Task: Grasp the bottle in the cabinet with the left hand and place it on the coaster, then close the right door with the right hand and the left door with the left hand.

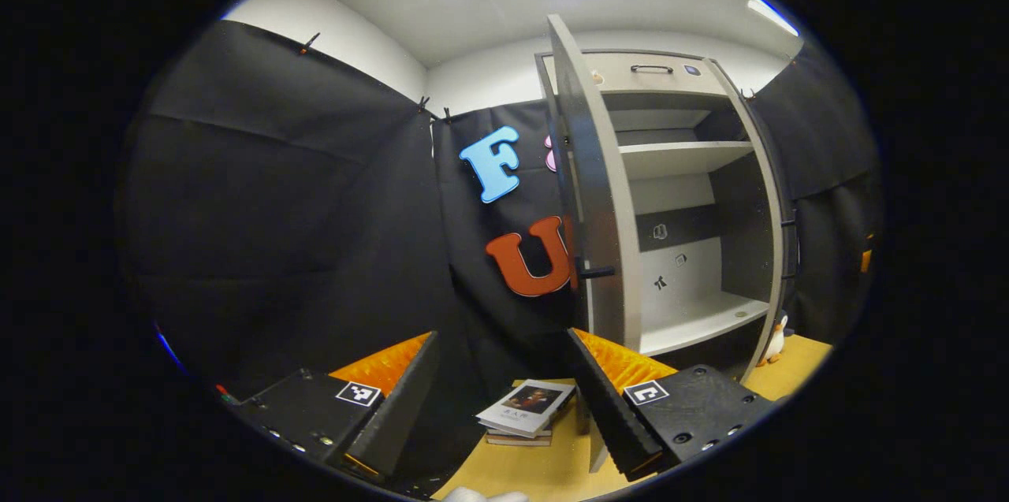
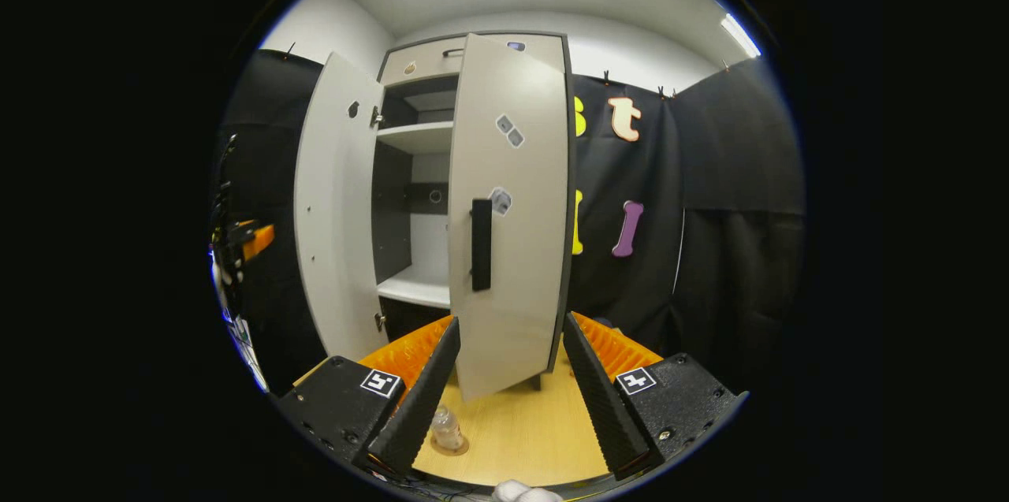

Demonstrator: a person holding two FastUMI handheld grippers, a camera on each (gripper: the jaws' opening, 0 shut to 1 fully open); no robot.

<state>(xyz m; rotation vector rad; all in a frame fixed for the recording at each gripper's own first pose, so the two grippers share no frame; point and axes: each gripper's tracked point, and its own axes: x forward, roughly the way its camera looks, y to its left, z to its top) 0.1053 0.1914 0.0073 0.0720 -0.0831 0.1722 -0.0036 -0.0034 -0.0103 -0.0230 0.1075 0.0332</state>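
A small clear bottle (image 2: 446, 429) stands on a round coaster (image 2: 451, 447) on the wooden table, just inside my right gripper's left finger. My right gripper (image 2: 511, 322) is open, and the lower part of the cabinet's right door (image 2: 512, 171) shows between its fingers. That door has a black handle (image 2: 481, 243) and stands partly open. The left door (image 2: 339, 202) is swung wide. My left gripper (image 1: 500, 336) is open with nothing in it, just left of the left door (image 1: 599, 218), seen edge-on with its handle (image 1: 595, 272). The cabinet's lower shelf (image 1: 701, 321) is bare.
A stack of books (image 1: 526, 410) lies on the table between the left gripper's fingers. A small penguin figure (image 1: 776, 338) stands by the cabinet's right foot. The other gripper (image 2: 244, 242) shows at the far left of the right gripper view.
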